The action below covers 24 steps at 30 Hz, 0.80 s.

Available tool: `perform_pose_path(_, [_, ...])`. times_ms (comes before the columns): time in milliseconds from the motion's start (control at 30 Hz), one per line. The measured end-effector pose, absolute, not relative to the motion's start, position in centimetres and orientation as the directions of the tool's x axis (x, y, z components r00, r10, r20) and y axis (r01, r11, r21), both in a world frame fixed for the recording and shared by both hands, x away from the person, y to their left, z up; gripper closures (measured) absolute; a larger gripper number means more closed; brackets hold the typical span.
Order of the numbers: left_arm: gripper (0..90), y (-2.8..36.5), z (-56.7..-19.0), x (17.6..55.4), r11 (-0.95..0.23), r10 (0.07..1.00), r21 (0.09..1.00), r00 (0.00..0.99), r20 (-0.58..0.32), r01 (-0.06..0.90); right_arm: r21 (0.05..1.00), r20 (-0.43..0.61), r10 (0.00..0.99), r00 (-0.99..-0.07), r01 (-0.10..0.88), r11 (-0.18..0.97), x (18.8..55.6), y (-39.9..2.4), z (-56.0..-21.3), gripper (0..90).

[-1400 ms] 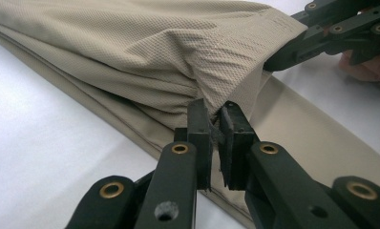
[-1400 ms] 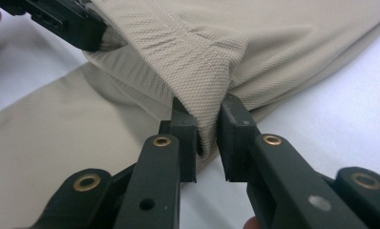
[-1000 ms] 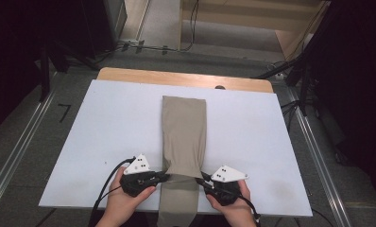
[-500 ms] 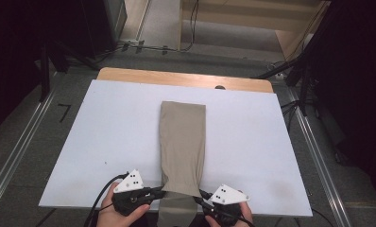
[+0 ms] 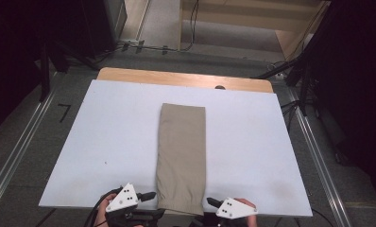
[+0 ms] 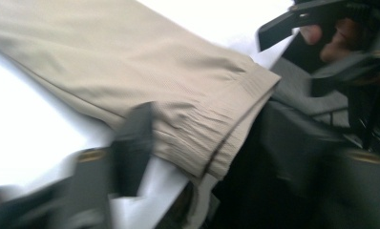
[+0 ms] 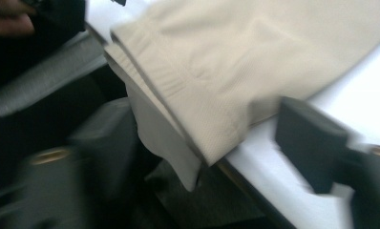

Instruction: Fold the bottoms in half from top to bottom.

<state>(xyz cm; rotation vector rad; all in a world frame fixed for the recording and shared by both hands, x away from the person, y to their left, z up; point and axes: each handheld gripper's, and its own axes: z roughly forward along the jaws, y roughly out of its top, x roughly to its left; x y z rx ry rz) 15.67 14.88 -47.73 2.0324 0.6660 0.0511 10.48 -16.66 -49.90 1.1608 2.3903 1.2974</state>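
Beige cloth, white tabletop, dark room

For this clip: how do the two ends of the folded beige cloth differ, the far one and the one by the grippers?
The far end of the beige cloth lies flat on the white table, with a plain straight edge. The near end hangs slightly over the table's front edge, between the left gripper and right gripper, and has a gathered, ribbed band. Both ends have the same colour and much the same width.
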Motion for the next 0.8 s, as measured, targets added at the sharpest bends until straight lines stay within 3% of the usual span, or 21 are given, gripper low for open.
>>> perform_pose_path(100, [14.9, 15.5, -47.2, 16.3, -0.365, 0.461, 0.823, 0.853, -0.246, 0.435, 0.804, 0.215, 0.694, -0.687, 0.528, 0.274, 10.2, -17.9, -49.0, 6.8])
perform_pose_path(200, [11.5, 15.7, -46.9, 17.3, -0.361, 0.447, 0.837, 0.864, -0.232, 0.411, 0.823, 0.219, 0.689, -0.691, 0.510, 0.249, 10.6, -18.7, -48.3, 0.0])
perform_pose_path(267, [1.1, 15.6, -46.5, 18.3, -0.358, 0.429, 0.842, 0.872, -0.236, 0.404, 0.832, 0.235, 0.684, -0.690, 0.507, 0.226, 11.5, -19.0, -47.9, 0.0])
perform_pose_path(433, [0.0, 15.4, -45.7, 21.3, -0.334, 0.435, 0.864, 0.875, -0.214, 0.378, 0.821, 0.222, 0.748, -0.625, 0.534, 0.203, 14.3, -19.1, -47.4, 0.0])
perform_pose_path(800, [0.0, 13.8, -46.4, 31.3, -0.336, 0.440, 0.860, 0.872, -0.217, 0.384, 0.838, 0.206, 0.748, -0.631, 0.508, 0.198, 24.0, -20.3, -47.1, 0.0])
